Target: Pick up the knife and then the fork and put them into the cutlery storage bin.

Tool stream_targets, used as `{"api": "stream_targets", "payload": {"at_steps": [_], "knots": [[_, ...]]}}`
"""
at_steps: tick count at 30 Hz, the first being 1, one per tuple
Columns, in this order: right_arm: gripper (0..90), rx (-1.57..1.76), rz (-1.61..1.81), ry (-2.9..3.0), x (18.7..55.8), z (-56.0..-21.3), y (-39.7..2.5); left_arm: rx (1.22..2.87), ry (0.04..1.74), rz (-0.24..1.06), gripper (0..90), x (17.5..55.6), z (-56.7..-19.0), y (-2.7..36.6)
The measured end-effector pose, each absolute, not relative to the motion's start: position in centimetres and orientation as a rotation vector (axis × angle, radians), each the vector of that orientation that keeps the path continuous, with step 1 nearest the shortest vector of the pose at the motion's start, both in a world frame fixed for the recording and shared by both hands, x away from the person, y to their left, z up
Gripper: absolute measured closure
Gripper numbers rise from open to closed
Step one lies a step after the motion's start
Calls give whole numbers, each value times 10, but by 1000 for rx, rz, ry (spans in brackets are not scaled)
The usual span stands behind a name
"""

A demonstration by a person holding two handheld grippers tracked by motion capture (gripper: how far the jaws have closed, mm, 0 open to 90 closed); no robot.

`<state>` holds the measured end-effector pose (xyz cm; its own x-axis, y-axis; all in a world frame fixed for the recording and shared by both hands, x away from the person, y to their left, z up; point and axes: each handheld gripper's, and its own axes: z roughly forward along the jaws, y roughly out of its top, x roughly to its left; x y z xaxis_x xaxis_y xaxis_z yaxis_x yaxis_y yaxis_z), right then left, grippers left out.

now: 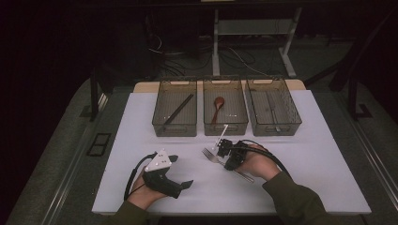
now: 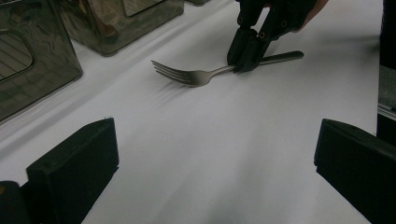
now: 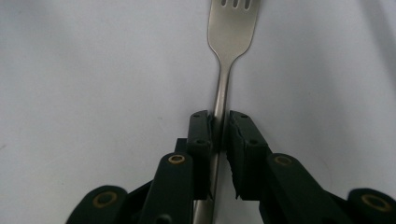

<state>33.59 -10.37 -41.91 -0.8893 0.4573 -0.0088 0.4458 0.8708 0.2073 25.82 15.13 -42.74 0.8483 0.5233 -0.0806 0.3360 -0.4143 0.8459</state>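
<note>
A metal fork [image 1: 210, 155] lies on the white table cover, tines pointing to the far left. My right gripper [image 1: 230, 165] comes down on its handle, and both jaws press against the handle's sides. In the right gripper view the fork [image 3: 232, 23] runs straight up between the tips of the right gripper [image 3: 220, 119]. The left gripper view has the fork [image 2: 187, 75] flat on the cover with the right gripper [image 2: 243, 65] clamped on it. My left gripper [image 1: 182, 171] rests near the front left, jaws wide apart, holding nothing.
Three clear bins stand in a row at the back: the left bin [image 1: 174, 127] holds a black stick, the middle bin [image 1: 225, 128] a brown spoon [image 1: 218, 105], the right bin [image 1: 276, 127] metal cutlery. The white cover [image 1: 300, 164] ends at the front edge.
</note>
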Motion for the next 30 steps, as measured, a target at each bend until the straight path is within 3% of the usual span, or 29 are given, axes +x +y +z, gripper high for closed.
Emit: {"api": "stream_targets", "payload": {"at_steps": [15,22,30], "knots": [[847,770,381,2992,335,-418,-109,2036,633,237,0,258,-428,152],[848,821,577,2939,340,-405,-138,2043,633,237,0,259,-428,152],[848,983,855,2799,348,-365,-189,2037,640,239,0,259,-428,152]]}}
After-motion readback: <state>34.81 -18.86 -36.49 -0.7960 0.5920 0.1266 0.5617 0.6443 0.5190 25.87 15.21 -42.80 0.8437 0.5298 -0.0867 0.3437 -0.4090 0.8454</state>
